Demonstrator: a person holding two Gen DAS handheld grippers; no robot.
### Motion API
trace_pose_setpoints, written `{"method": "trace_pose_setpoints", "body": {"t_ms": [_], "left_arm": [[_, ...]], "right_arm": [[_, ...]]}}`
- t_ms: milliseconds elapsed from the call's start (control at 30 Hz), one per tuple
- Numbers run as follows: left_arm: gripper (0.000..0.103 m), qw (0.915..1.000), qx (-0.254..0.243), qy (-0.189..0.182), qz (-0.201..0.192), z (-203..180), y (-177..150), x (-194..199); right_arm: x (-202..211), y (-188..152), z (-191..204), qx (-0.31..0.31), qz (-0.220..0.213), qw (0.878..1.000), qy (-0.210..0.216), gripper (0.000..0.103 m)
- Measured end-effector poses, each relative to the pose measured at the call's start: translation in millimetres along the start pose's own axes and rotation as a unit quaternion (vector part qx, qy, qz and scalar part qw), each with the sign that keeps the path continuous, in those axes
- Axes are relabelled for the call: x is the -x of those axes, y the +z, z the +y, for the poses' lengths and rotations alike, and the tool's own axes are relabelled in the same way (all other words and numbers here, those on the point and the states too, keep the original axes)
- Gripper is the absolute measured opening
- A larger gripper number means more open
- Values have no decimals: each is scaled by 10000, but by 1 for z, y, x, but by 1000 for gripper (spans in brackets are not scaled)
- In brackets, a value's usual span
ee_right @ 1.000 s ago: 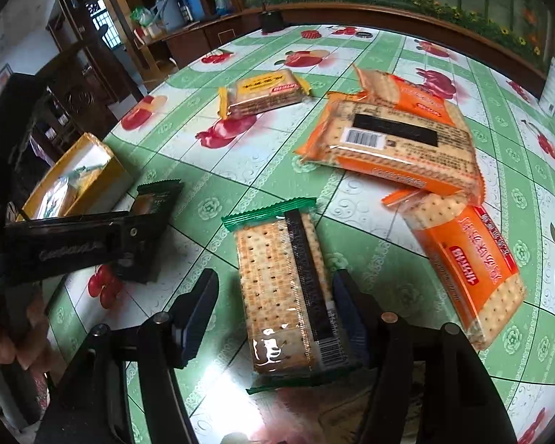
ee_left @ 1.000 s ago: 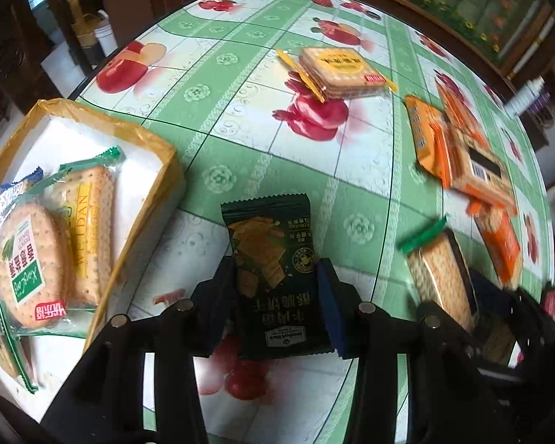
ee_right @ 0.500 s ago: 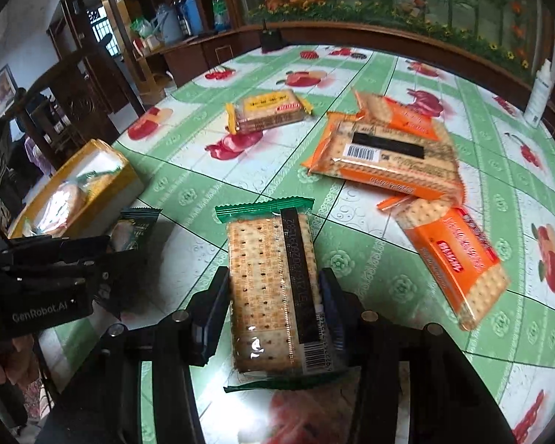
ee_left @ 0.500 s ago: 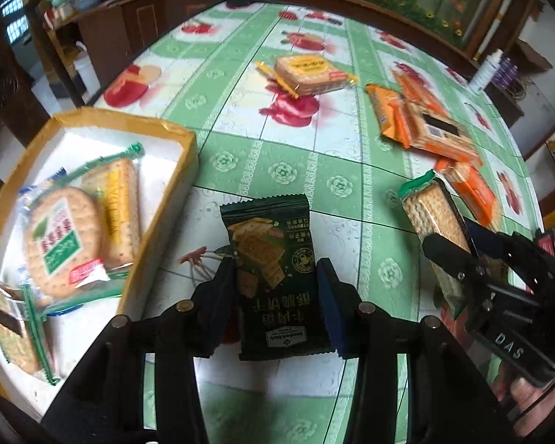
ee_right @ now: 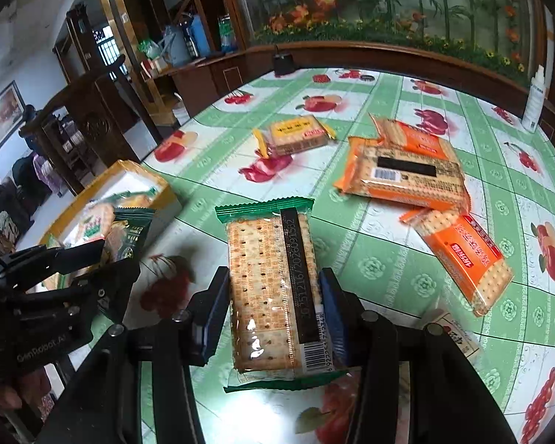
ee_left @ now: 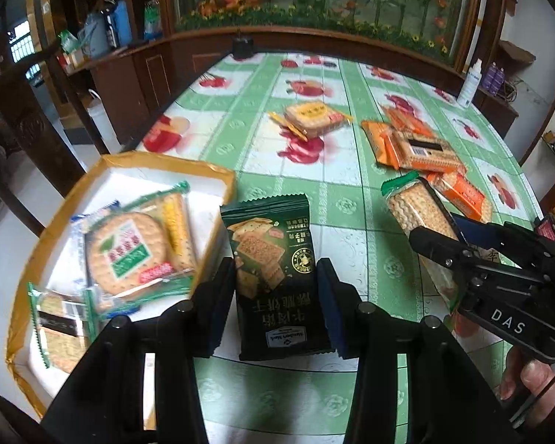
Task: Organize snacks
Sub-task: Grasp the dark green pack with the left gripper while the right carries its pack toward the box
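**Above the tabletop: two packets lifted, bound for the box**

Nearest the left wrist camera, left gripper [ee_left: 275, 303], jaws pinching a dark green cracker packet [ee_left: 277, 277] by its long sides, packet raised off the green fruit-print tabletop [ee_left: 344, 155]. Just to its left, an open yellow-rimmed box [ee_left: 218, 181] with a white inside, already holding a round biscuit pack [ee_left: 125, 255] and other cracker packs beside and beneath it.

Nearest the right wrist camera, right gripper [ee_right: 273, 310], jaws just closed in and now pressed against the sides of a clear cracker pack with green ends [ee_right: 270, 288], barcode strip facing up, also held clear of the surface. Beside it to the right, a person's fingers [ee_left: 529, 377] on the handle.

Farther out, still loose: an orange-wrapped pack [ee_right: 466, 259] lying at a slant, a heap of larger orange packs [ee_right: 403, 170] behind it, and a yellow-ended pack [ee_right: 296, 133] alone near the middle. White spray bottle [ee_right: 534, 100] at the far edge.

Step in hand, by judgement: carrying both packets toward the box. Next move likely calls for bringing the left packet over the box opening, lowering into free space, then spreading the jaws; same after for the right, without the two grippers colliding.
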State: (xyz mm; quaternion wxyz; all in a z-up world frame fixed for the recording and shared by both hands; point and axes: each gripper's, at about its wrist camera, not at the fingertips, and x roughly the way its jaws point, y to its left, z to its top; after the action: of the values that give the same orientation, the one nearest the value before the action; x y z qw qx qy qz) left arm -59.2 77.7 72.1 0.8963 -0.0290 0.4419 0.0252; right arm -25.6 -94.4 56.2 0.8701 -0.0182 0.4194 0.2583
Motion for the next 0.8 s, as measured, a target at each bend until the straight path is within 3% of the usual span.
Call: {"method": "trace_pose_setpoints", "body": {"t_ms": [800], "left_arm": [[46, 9971, 477, 269, -529, 77, 5, 43]], "right_arm": [[-6, 29, 81, 636, -122, 9974, 318, 48]]}}
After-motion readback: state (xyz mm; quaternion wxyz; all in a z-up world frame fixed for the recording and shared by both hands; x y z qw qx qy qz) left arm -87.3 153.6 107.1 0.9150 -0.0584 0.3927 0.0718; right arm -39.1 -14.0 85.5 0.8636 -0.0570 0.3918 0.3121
